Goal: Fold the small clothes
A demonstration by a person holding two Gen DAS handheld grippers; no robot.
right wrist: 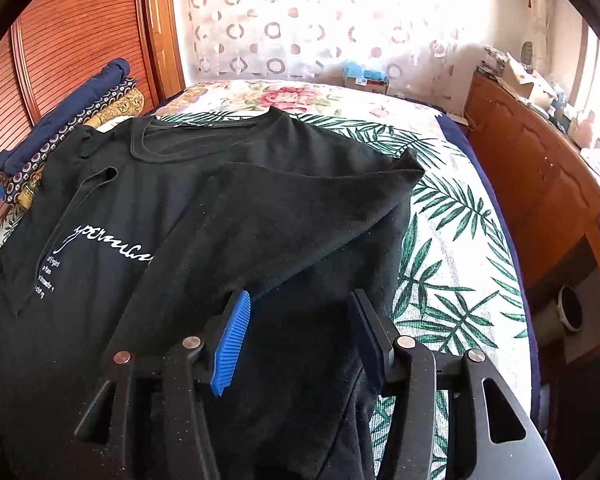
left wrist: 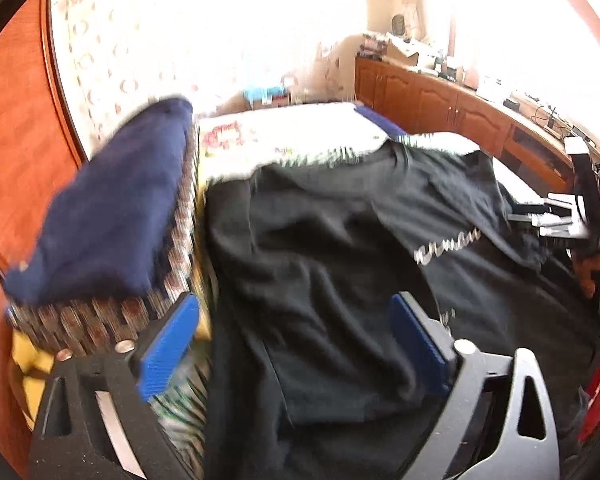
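Black T-shirt spread on the leaf-print bedspread, neck toward the curtain, long axis down the bed; soft matte cotton, right side folded inward. Left gripper and right gripper: jaws released, gripping nothing.

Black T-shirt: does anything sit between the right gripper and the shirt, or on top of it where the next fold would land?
Nothing visible does. The right gripper, jaws open, hovers directly over the black T-shirt, whose right side is already folded in. The pile of folded clothes lies off to its left on the bed.
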